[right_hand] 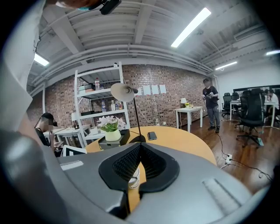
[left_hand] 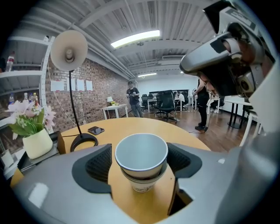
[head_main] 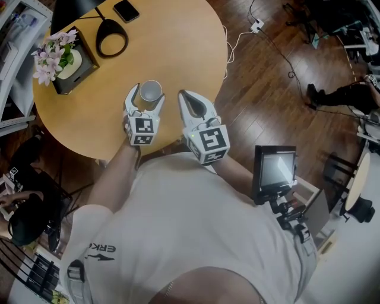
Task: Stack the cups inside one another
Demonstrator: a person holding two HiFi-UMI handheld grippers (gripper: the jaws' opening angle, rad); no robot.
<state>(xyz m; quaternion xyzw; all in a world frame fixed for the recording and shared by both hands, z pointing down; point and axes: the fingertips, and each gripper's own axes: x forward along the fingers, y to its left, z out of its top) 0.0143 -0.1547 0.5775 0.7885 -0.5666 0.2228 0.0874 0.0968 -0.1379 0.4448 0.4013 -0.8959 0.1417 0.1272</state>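
- A round wooden table (head_main: 178, 47) seen from above, with the person holding a claw in each hand over its near edge.
- The cups (left_hand: 141, 158) stand upright a little in from that near edge, one white cup nested inside another.
- The left gripper (head_main: 147, 95) is released: its pads (left_hand: 98, 164) sit either side of the cups with a gap on each side.
- The right gripper (head_main: 185, 98) is clenched on nothing, just right of the cups.
- A lamp (head_main: 111, 37), a phone (head_main: 126, 10) and potted flowers (head_main: 56, 54) sit towards the far left edge.
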